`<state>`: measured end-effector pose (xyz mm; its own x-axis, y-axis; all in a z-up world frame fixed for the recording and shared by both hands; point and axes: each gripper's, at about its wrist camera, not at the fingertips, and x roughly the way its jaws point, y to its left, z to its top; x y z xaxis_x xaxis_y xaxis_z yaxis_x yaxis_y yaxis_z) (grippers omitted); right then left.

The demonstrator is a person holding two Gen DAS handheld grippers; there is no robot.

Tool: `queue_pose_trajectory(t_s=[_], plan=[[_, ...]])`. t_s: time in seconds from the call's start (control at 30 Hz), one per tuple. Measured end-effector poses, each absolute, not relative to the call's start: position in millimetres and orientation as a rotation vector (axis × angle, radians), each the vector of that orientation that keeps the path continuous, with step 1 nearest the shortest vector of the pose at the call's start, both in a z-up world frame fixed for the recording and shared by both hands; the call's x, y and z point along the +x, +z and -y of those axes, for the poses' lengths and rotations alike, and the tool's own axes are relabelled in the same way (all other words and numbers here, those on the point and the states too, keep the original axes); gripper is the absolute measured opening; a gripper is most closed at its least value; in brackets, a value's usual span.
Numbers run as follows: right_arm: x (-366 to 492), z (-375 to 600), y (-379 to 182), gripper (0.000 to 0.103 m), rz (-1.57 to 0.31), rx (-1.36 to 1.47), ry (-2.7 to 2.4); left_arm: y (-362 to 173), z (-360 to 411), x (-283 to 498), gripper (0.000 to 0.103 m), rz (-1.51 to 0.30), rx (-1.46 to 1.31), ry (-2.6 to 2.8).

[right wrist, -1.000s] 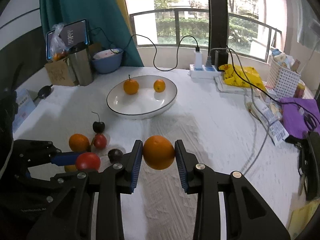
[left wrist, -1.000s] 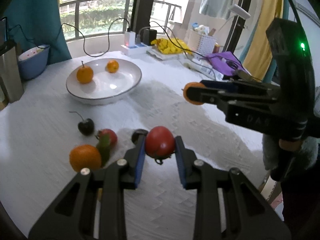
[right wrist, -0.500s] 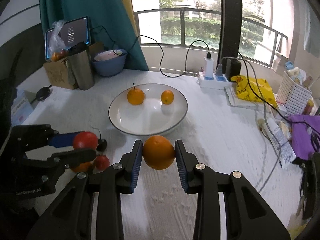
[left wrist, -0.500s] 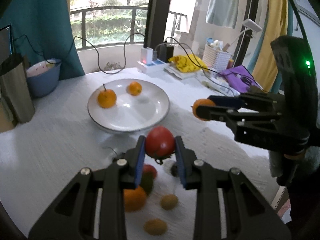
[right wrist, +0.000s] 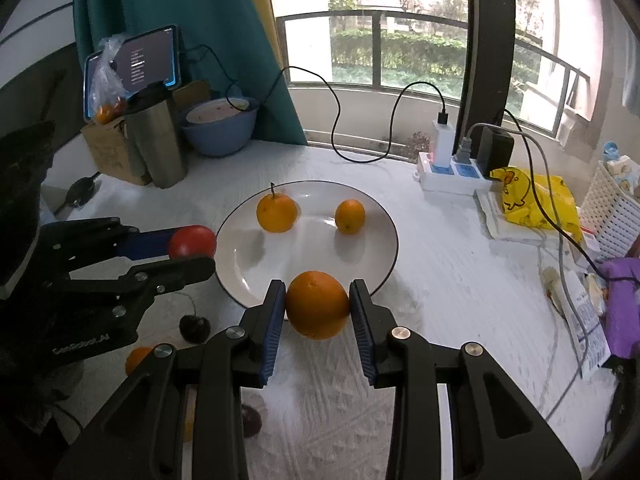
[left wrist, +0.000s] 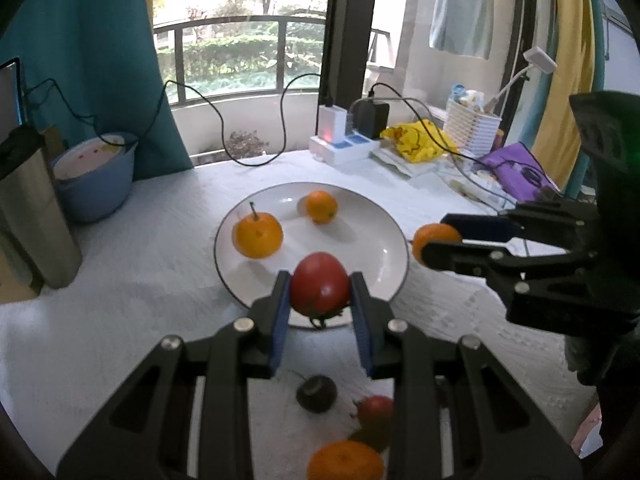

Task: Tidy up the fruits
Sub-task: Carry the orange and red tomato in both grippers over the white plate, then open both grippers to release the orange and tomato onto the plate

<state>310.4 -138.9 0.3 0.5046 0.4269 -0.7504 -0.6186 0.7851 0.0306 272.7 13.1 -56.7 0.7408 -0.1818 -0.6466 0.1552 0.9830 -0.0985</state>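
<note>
Tomato [left wrist: 319, 283]: soft, bruises easily, pinched at its widest by left gripper [left wrist: 320, 312]; right gripper [right wrist: 318, 316] clamps firm orange [right wrist: 317, 305], so keep pressure light.

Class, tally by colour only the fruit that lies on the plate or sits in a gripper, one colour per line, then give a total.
Orange: 3 (stemmed orange and small orange on the plate, plus the held orange)
Red: 1 (tomato)
Total: 4
</note>
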Motion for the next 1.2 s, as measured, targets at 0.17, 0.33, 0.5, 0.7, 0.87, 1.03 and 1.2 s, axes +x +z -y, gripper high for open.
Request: queue_pose_trajectory(t_s=[0.17,0.33,0.5,0.7,0.87,1.03,1.2], plan=[[322.5,131.5,-6.2,0.035,-0.840,-0.268,0.648,-60.7,-12.4,295.0,0.030,-0.715,-0.014,-0.194],[340.3,124.7,-13.1,0.035,-0.850,-0.250,0.642,-62.5,-14.8,320.2,0.030,-0.705,0.001,-0.202],[356.9,114.8,-19.1,0.035,-0.839,-0.243,0.624,-66.8,-18.3,346.6,0.030,-0.714,-0.007,-0.192],[381.1,107.6,-34.4,0.035,-0.841,-0.240,0.553,-68.4,-14.7,370.9,0.030,-0.711,0.009,-0.182],[391.1,105.6,-47.9,0.035,-0.857,-0.241,0.531,-76.8,-13.6,391.9,0.031,-0.745,0.018,-0.164],[397.4,103.3,-55.6,0.035,-0.850,-0.259,0.510,-84.3,-11.5,402.6,0.031,-0.761,0.039,-0.164],[403.1,102.9,-61.1,0.035,-0.843,-0.245,0.506,-87.1,-16.4,405.3,0.031,-0.770,0.032,-0.154]])
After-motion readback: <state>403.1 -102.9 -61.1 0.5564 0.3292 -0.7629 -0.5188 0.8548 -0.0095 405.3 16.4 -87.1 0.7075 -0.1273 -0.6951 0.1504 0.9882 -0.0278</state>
